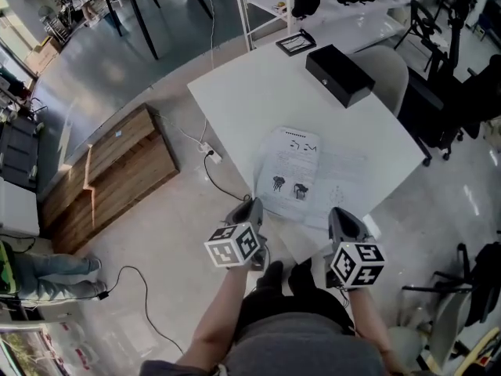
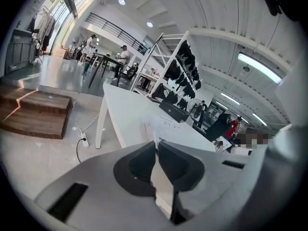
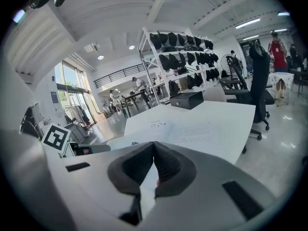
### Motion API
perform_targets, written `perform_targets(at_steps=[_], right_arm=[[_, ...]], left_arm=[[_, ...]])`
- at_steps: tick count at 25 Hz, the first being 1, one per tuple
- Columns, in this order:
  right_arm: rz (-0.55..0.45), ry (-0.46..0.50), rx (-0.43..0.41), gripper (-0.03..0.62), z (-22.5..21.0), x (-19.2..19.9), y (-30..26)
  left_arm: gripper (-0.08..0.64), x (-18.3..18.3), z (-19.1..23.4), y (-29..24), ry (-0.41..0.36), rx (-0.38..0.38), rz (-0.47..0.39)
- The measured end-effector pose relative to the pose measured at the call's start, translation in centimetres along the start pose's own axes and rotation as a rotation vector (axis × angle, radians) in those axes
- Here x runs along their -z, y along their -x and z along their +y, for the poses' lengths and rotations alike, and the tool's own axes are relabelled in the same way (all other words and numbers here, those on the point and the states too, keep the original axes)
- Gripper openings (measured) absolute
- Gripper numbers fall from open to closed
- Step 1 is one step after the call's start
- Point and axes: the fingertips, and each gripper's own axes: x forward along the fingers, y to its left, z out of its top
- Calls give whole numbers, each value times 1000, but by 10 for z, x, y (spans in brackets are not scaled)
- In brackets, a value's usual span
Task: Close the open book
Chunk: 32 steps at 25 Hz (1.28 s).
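Note:
An open book [image 1: 309,167] with white printed pages lies near the front edge of the white table [image 1: 243,100]. Its left page [image 1: 283,180] curls up off the table. My left gripper [image 1: 252,204] is at that page's lower left corner. In the left gripper view its pads [image 2: 139,165] meet at the tips, and a thin white sheet runs between them. My right gripper [image 1: 339,213] sits by the book's lower right edge. Seen in the right gripper view, the right gripper [image 3: 154,144] has its tips together, and the book [image 3: 180,128] lies just beyond them.
At the table's far side lie a black box [image 1: 339,74] and a framed marker tile [image 1: 295,43], with a grey chair [image 1: 389,65] beside them. Left of the table are a wooden platform [image 1: 109,175] and a power strip with cables [image 1: 210,153]. Dark office chairs [image 1: 462,92] stand to the right.

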Motion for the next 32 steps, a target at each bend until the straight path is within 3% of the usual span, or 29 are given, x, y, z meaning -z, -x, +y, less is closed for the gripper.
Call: perform_targets(at_steps=[10,32], right_arm=[[-20,-35,61,5,-4,5,12],[-91,-142,226,5,-39,19,55]], left_arm=[[25,-16,-25,8,-107,76,-10],[23,-20,-129,3,-257,400,-6]])
